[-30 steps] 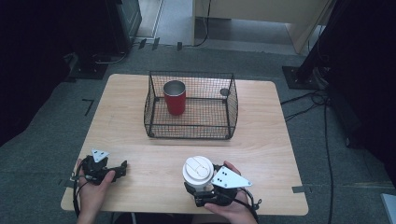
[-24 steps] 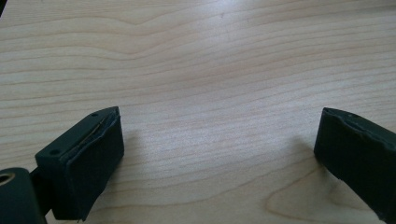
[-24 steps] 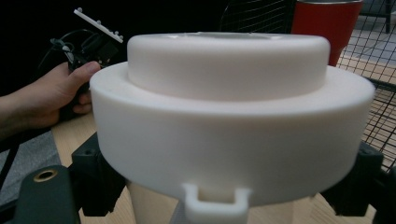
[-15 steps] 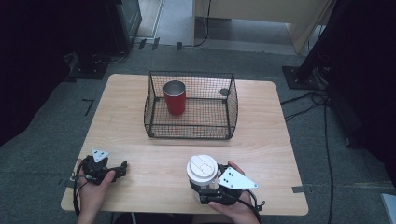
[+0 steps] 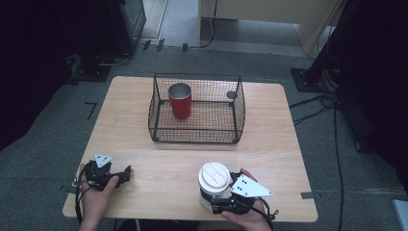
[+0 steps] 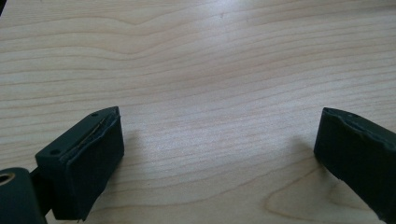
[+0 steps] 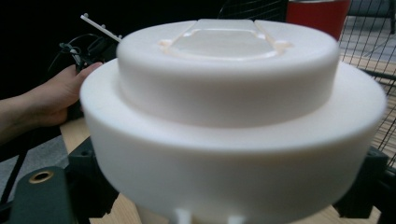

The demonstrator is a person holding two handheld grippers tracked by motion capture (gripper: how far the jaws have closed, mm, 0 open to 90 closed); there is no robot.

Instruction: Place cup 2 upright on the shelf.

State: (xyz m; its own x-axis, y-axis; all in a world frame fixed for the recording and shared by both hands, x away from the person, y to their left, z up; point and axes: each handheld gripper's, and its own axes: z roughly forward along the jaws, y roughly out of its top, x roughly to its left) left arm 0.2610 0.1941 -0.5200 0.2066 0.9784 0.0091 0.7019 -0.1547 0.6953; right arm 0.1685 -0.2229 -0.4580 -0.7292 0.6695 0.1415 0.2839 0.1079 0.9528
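High view, right gripper (image 5: 219, 198) clamped on white-lidded paper cup (image 5: 214, 177) at near right of table, left gripper (image 5: 126, 173) open, empty, near left.

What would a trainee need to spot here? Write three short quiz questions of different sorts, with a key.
1. True or false: the red cup stands inside the wire basket.
2. Which gripper holds the white-lidded cup? A) left gripper B) right gripper C) neither
3. Fill in: the left gripper rests near the table edge with its jaws ____.

Key:
1. True; it stands upright in the basket's left part.
2. B; the right gripper is clamped on the cup below its lid.
3. Open; the left gripper view shows bare wood between them.
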